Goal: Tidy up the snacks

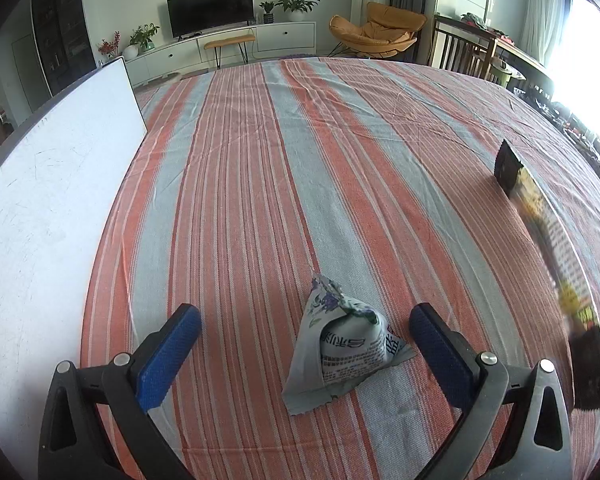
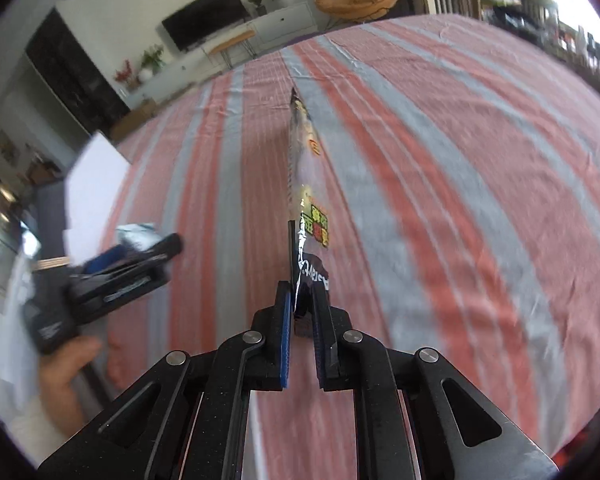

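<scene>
A small pale snack packet with blue flower print (image 1: 338,338) stands on the striped tablecloth (image 1: 300,160), between the open blue-padded fingers of my left gripper (image 1: 306,338). The fingers are apart from it on both sides. My right gripper (image 2: 302,304) is shut on the end of a long dark snack packet with yellow print (image 2: 302,184), held edge-on above the cloth. That long packet also shows at the right of the left wrist view (image 1: 556,248). The left gripper (image 2: 140,256) shows at the left of the right wrist view.
A white board (image 1: 52,208) lies along the left side of the table. Beyond the far table edge are a TV stand, an orange chair (image 1: 376,28) and a wooden rack at the right.
</scene>
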`<state>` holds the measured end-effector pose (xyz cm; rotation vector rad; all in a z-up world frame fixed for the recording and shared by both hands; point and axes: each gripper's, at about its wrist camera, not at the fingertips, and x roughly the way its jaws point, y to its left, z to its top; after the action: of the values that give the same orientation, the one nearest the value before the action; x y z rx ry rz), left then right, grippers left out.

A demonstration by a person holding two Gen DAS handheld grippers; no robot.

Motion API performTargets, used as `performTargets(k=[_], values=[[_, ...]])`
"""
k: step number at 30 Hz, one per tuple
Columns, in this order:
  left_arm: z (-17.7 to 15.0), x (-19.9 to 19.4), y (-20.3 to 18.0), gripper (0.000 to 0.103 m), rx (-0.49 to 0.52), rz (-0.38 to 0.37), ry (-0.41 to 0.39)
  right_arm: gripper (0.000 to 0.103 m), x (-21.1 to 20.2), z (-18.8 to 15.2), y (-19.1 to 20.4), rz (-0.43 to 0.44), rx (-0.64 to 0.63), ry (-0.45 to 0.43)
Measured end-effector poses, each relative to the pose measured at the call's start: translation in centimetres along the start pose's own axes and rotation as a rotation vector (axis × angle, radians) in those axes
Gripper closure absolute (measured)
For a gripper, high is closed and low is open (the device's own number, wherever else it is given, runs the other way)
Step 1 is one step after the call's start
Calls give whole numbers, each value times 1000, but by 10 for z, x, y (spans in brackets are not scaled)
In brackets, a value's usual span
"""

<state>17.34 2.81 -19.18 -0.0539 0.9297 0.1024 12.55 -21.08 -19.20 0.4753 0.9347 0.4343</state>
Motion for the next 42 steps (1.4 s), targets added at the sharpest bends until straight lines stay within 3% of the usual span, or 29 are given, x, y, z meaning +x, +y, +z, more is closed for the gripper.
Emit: performTargets(k=[1, 2, 4, 5, 6, 7, 8, 13, 19, 25, 34, 38, 42], values=[[0, 0, 0, 0, 0, 0, 0, 93, -5, -6, -16, 107, 100, -22], [0, 0, 0, 0, 0, 0, 0, 92, -7, -7, -31, 162, 186, -47], [0, 0, 0, 0, 0, 0, 0, 85, -14, -7, -57, 97, 271, -104], [0, 0, 0, 0, 0, 0, 0, 71, -19, -6, -66, 71, 324, -131], [0, 0, 0, 0, 0, 0, 0, 44, -25, -5, -72, 58, 366, -163], [0, 0, 0, 0, 0, 0, 0, 33, -32, -4, -70, 30, 361, -206], [0, 0, 0, 0, 0, 0, 0, 29, -38, -2, -63, -22, 314, -252], [0, 0, 0, 0, 0, 0, 0, 29, -36, 3, -6, -251, 38, -311], [0, 0, 0, 0, 0, 0, 0, 29, -29, -8, 19, -335, -145, -303], [0, 0, 0, 0, 0, 0, 0, 29, -20, -13, 4, -327, -109, -241], [0, 0, 0, 0, 0, 0, -1, 29, -21, -14, 5, -320, -95, -233], [0, 0, 0, 0, -1, -3, -1, 29, -27, -12, -3, -277, -44, -249], [-6, -9, 5, 0, 13, -71, 38, 29, -38, -11, -20, -220, 54, -281]])
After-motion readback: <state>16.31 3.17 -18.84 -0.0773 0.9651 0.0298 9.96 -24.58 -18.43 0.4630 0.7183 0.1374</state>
